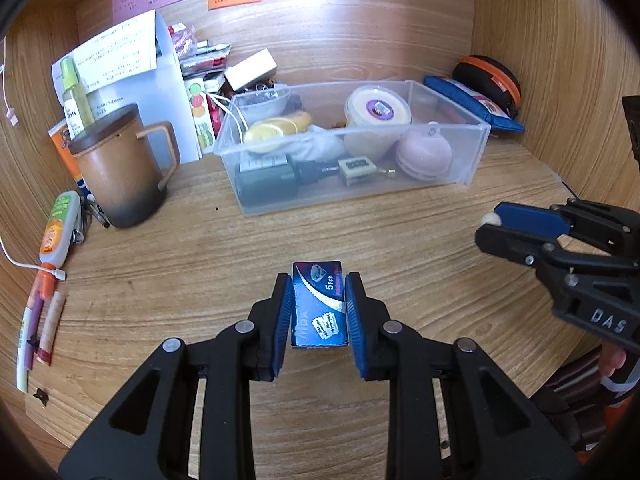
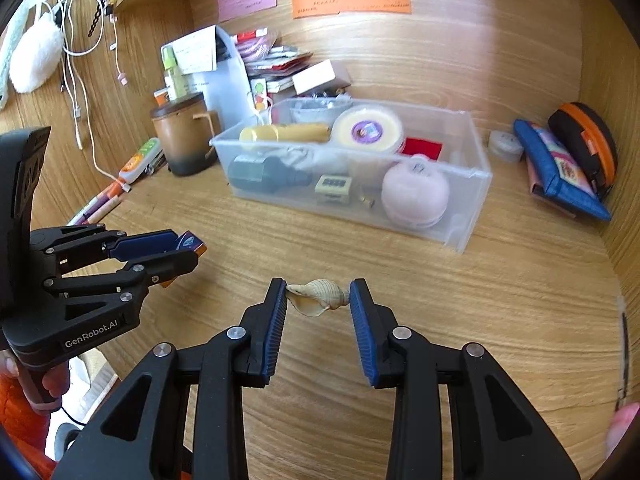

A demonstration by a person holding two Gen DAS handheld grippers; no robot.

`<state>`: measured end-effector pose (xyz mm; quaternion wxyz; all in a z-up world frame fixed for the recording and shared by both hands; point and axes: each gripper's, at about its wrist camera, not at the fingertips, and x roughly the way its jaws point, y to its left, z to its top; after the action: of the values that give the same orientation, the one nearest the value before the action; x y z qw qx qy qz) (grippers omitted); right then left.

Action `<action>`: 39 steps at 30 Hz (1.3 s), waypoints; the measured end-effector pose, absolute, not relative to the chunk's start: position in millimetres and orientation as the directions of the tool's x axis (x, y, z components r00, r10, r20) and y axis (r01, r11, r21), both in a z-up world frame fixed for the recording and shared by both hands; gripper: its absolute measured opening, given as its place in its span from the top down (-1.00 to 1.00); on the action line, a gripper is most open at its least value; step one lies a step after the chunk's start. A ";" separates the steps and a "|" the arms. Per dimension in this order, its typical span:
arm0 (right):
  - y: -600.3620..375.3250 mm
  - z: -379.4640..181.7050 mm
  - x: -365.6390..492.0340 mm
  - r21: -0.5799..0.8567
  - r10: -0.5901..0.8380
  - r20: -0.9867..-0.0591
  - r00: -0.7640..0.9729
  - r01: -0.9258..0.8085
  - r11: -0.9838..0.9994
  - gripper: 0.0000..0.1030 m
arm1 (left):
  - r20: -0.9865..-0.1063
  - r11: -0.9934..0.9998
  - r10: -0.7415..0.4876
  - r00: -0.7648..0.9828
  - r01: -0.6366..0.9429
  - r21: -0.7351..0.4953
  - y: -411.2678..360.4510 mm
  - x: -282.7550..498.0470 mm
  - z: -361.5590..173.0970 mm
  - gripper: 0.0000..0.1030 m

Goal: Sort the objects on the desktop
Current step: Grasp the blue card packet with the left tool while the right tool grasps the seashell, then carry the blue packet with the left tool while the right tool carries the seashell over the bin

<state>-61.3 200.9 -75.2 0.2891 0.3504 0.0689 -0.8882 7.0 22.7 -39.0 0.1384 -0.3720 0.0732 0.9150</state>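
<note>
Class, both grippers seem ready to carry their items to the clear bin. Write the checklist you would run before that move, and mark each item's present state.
1. Left gripper shut on blue blade box: ok.
2. Right gripper shut on seashell: ok, only by its tips.
3. Clear bin open on top: ok.
4. Free room inside bin: cannot tell, it looks crowded.
5. Desk between grippers and bin bare: ok.
</note>
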 end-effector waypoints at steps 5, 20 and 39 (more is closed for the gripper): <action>207.5 -61.0 -62.6 0.073 -0.461 -0.639 -0.616 0.547 -0.834 0.42 | -0.679 -0.952 0.199 -0.707 -0.303 0.036 22.2 7.5 -28.6 0.49; 215.3 -22.4 -69.5 0.026 -0.441 -0.571 -0.692 0.522 -0.853 0.42 | -0.600 -0.953 0.205 -0.774 -0.298 0.059 27.5 3.6 10.4 0.49; 195.6 19.1 -97.2 -0.009 -0.456 -0.489 -0.744 0.526 -0.850 0.42 | -0.488 -0.960 0.205 -0.848 -0.271 0.068 20.5 -26.5 65.5 0.49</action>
<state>-97.2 195.6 19.1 0.2637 0.2417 0.0732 -0.9309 -26.5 20.5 65.5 0.1238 -0.2458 0.0672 0.9590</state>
